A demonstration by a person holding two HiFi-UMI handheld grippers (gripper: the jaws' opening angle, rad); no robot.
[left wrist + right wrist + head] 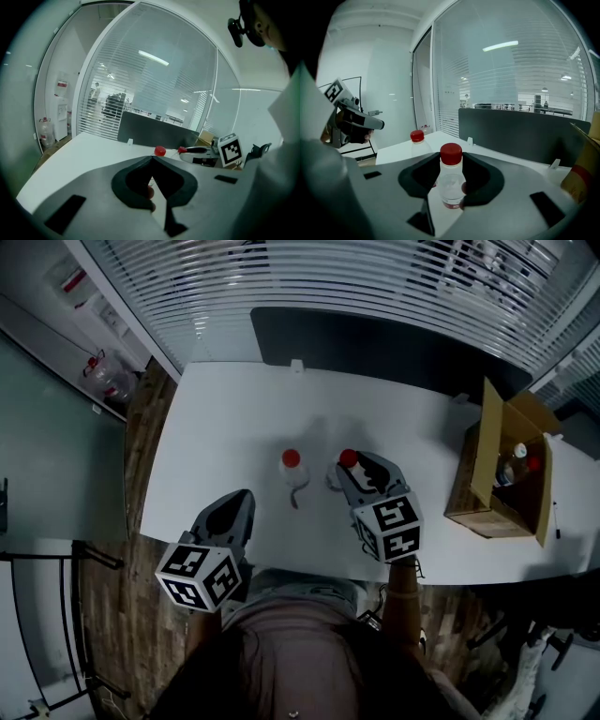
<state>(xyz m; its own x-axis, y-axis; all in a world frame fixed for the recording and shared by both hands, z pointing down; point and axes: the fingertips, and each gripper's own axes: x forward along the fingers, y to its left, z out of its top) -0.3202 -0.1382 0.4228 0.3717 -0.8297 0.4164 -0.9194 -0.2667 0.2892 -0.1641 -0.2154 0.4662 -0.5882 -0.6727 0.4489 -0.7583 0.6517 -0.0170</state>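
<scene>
Bottle point(452, 183), red cap, upright mid-tabletop point(225, 418) toward near edge, clamped in right tongs point(451, 158). Left tongs point(152, 158) closed, empty, by near edge. Risks, judged: smooth plastic could slip or tilt if squeeze slackens; sideways swing could topple second bottle point(292, 468) just beside.

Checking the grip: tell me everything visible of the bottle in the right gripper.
The bottle is small, clear plastic by its look, with a red cap and a reddish band near its base. It stands upright between the jaws of the right gripper, which close on its sides. Whether its base rests on the white table cannot be told.
</scene>
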